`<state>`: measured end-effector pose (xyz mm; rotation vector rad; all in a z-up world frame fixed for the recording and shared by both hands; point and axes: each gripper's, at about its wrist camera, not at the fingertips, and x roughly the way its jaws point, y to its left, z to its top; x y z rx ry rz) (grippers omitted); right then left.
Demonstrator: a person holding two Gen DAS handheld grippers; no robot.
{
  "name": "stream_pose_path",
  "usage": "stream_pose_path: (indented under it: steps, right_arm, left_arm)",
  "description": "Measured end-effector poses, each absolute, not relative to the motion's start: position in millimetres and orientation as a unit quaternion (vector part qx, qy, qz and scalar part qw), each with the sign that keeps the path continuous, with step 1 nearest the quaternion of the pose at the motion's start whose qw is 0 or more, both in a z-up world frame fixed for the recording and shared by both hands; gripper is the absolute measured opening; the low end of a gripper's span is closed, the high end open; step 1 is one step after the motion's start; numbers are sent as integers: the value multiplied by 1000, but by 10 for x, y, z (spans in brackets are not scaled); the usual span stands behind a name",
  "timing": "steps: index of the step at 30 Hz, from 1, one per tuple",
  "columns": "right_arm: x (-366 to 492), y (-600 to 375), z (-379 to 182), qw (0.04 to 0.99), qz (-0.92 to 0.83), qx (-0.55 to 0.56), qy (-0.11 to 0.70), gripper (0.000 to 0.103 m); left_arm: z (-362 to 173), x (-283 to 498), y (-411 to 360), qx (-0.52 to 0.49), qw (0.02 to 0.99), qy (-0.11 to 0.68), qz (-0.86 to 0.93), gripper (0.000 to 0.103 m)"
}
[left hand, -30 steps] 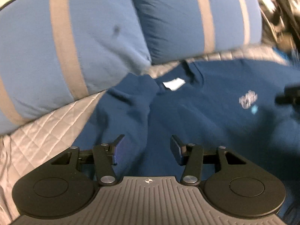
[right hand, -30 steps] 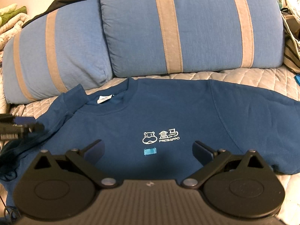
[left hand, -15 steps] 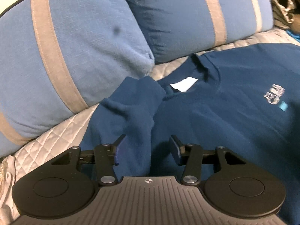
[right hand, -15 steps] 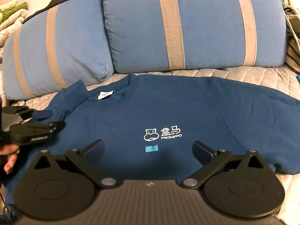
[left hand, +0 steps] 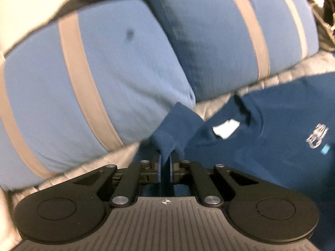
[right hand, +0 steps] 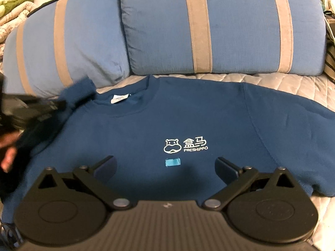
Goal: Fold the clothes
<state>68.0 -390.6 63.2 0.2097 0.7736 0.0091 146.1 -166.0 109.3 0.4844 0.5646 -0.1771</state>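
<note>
A dark blue sweatshirt (right hand: 188,121) with a white hippo logo (right hand: 185,145) lies face up on a quilted grey bed cover (right hand: 282,81). Its white neck label (right hand: 119,98) faces the pillows. My left gripper (left hand: 165,163) is shut on a raised fold of the sweatshirt's sleeve (left hand: 173,129), near the collar (left hand: 247,113). It shows blurred at the left of the right wrist view (right hand: 41,108). My right gripper (right hand: 165,167) is open and empty, hovering low over the sweatshirt's chest just below the logo.
Two big light blue pillows with grey stripes (right hand: 219,27) (right hand: 62,48) stand behind the sweatshirt. Crumpled bedding (right hand: 12,10) lies at the far left and striped clutter (right hand: 329,58) at the far right.
My left gripper has closed on the sleeve fold and lifted it toward the pillows. My right gripper has moved slightly closer over the chest and stayed open.
</note>
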Motion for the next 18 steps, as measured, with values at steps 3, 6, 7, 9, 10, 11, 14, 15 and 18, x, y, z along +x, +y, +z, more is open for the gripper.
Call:
stream_pose_path:
  steps: [3, 6, 7, 9, 10, 11, 14, 15, 18]
  right_arm:
    - [665, -3872, 627, 923, 12, 97, 373, 103]
    - [658, -3811, 615, 924, 24, 84, 372, 103]
    - [656, -3798, 612, 924, 28, 83, 372, 103]
    - [649, -3801, 610, 923, 36, 93, 372, 103]
    - [641, -3826, 613, 922, 39, 109, 371, 103]
    - [633, -3852, 615, 920, 42, 125, 369, 103]
    - [610, -3928, 624, 914, 51, 173, 364, 103]
    - [603, -3953, 626, 911, 54, 189, 362, 103]
    - [580, -4030, 634, 902, 63, 236, 356, 103]
  left_arm:
    - [1479, 1252, -1506, 229, 939, 242, -83, 7]
    - [1906, 1023, -1274, 204, 954, 207, -75, 7]
    - [2054, 922, -1169, 192, 959, 195, -68, 7]
    - [2319, 706, -960, 170, 970, 168, -50, 7]
    - [2431, 597, -864, 162, 974, 154, -40, 7]
    - [2540, 460, -731, 149, 979, 139, -27, 7]
    - [2797, -7, -290, 109, 990, 87, 23, 7]
    - [2829, -166, -128, 93, 992, 70, 45, 7]
    - [2729, -631, 457, 12, 991, 31, 126, 7]
